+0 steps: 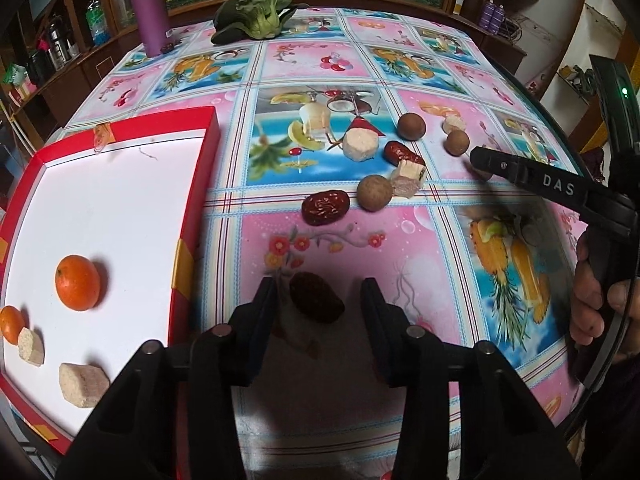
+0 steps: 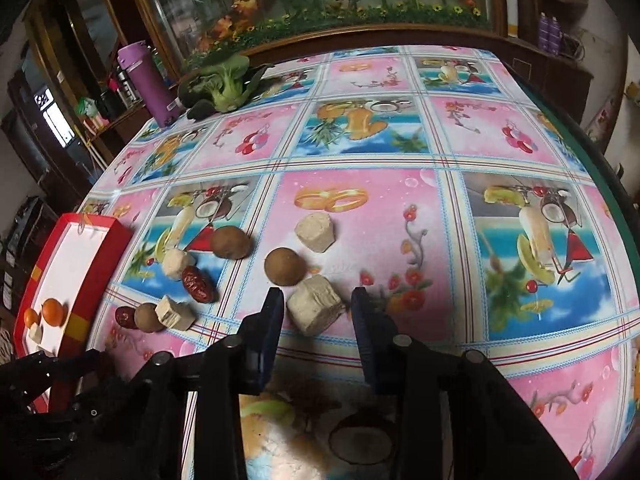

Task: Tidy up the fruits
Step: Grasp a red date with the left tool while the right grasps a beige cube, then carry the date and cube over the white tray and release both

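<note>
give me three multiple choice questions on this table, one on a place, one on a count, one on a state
1. Where do the oranges lie?
A in the red box
B on a shelf
C in a bowl

2. How many brown round fruits are on the tablecloth?
A one
B three
C six

3. How is the purple bottle placed?
A upright
B on its side
C upside down

Answers:
1 A, both rest on the box's white floor.
2 B, three lie among the dates and tan blocks.
3 A, it stands lid up at the table's far edge.
</note>
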`<control>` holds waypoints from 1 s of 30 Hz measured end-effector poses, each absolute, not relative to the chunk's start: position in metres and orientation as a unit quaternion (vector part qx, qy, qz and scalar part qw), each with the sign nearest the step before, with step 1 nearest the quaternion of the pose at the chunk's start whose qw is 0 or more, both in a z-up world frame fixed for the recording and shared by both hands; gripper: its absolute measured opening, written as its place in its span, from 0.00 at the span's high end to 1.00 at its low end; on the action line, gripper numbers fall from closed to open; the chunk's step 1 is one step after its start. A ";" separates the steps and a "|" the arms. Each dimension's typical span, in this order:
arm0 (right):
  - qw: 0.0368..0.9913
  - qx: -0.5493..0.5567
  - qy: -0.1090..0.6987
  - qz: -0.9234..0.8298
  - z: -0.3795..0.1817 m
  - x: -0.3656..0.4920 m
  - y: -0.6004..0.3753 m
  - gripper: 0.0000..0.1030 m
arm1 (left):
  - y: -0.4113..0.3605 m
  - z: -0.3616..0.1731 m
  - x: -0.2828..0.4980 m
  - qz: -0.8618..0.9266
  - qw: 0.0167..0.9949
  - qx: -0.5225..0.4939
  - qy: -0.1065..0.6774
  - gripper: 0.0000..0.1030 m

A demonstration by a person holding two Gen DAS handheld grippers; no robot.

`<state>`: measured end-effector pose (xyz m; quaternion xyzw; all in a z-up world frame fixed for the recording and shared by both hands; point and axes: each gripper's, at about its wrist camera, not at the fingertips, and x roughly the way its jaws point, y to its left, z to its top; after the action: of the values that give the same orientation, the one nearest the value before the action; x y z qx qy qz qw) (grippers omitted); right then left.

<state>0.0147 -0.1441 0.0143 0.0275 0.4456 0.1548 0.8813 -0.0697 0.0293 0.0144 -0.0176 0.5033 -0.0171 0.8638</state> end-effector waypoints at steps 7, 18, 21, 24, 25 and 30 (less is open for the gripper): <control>0.884 0.030 0.440 0.157 0.014 0.014 -0.147 0.73 | 0.028 0.014 -0.073 -0.004 0.867 -0.018 0.498 0.72; 0.896 0.080 0.384 0.210 0.073 -0.018 -0.148 0.73 | 0.029 0.038 -0.079 -0.026 0.882 -0.020 0.471 0.73; 0.901 0.072 0.354 0.239 0.113 -0.027 -0.125 0.73 | 0.037 0.064 -0.088 -0.033 0.897 -0.010 0.441 0.73; 0.901 0.071 0.330 0.272 0.157 -0.026 -0.094 0.73 | 0.057 0.090 -0.095 -0.027 0.907 0.005 0.419 0.73; 0.900 0.071 0.321 0.286 0.175 -0.025 -0.079 0.73 | 0.070 0.102 -0.098 -0.019 0.912 0.012 0.409 0.73; 0.901 0.081 0.274 0.327 0.249 -0.019 -0.021 0.73 | 0.148 0.169 -0.105 0.057 0.926 0.045 0.371 0.72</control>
<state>-0.0189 -0.0213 0.2495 0.0807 0.2740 0.3266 0.9010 -0.1045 0.1475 0.1686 0.0453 0.3705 0.0567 0.9260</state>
